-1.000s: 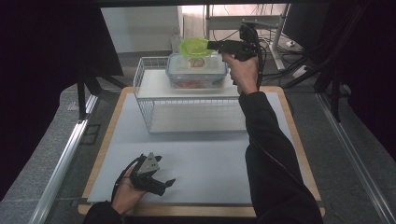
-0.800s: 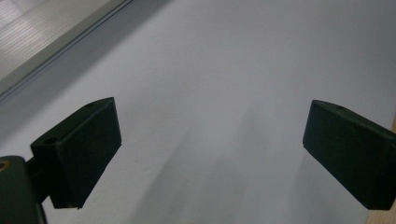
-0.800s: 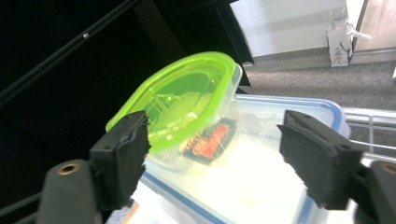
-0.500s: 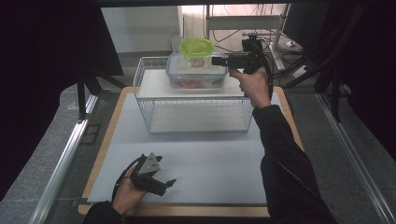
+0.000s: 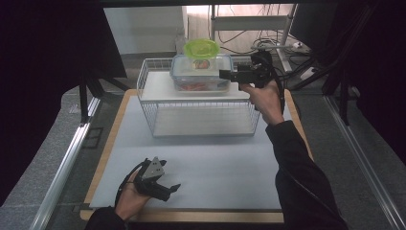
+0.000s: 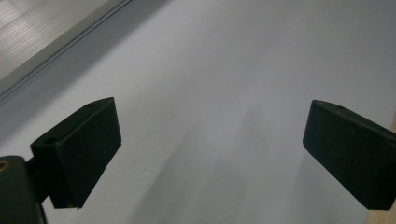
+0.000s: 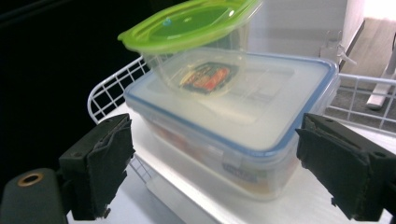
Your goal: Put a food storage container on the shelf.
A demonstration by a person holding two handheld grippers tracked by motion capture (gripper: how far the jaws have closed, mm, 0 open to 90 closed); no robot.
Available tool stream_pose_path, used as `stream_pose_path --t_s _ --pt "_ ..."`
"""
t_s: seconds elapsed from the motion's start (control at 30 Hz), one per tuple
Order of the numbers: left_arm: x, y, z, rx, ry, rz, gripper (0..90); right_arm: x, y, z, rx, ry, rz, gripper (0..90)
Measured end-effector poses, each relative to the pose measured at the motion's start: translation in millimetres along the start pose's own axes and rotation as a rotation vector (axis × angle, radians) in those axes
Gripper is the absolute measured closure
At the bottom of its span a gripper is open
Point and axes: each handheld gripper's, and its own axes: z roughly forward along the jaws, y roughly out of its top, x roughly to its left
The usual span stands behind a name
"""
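Note:
A clear box with a blue-rimmed lid [image 5: 198,79] [image 7: 243,140] sits on the top shelf of a white wire rack [image 5: 201,117]. A small clear tub with a green lid [image 5: 201,49] [image 7: 196,32] rests on it, tilted. My right gripper [image 5: 224,74] [image 7: 215,154] hovers level at the box's right end. Its jaws have just been opening and stand wide; the box's near corner lies ahead between them, untouched. My left gripper [image 5: 168,182] [image 6: 210,154] rests open on the white mat [image 5: 215,163] at the front left, with nothing between its jaws.
The rack's lower shelf [image 5: 203,122] holds nothing. Wooden board edges [image 5: 107,148] frame the mat. A metal rail [image 5: 67,163] runs along the left, and cables and a monitor [image 5: 311,24] stand behind the rack.
The right gripper has drawn back from the green-lidded tub, moving right and down to the blue-rimmed box's end, and its jaws now stand wider. The left gripper has stayed put.

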Motion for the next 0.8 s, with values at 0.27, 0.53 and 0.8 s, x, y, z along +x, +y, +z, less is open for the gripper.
stream_pose_path --t_s 0.27,0.53,0.8 --pt "-0.6 0.2 0.5 0.005 -0.001 0.001 4.1 9.5 -12.8 -10.4 0.011 -0.009 -0.055 8.3" --pt "-0.7 0.3 0.9 0.004 -0.002 -0.001 4.0 16.4 -26.9 -20.7 0.022 -0.020 -0.097 6.1" --pt "0.2 0.3 -0.3 -0.012 -0.004 -0.009 3.7 22.5 -43.3 -25.6 0.048 -0.025 -0.156 2.0"
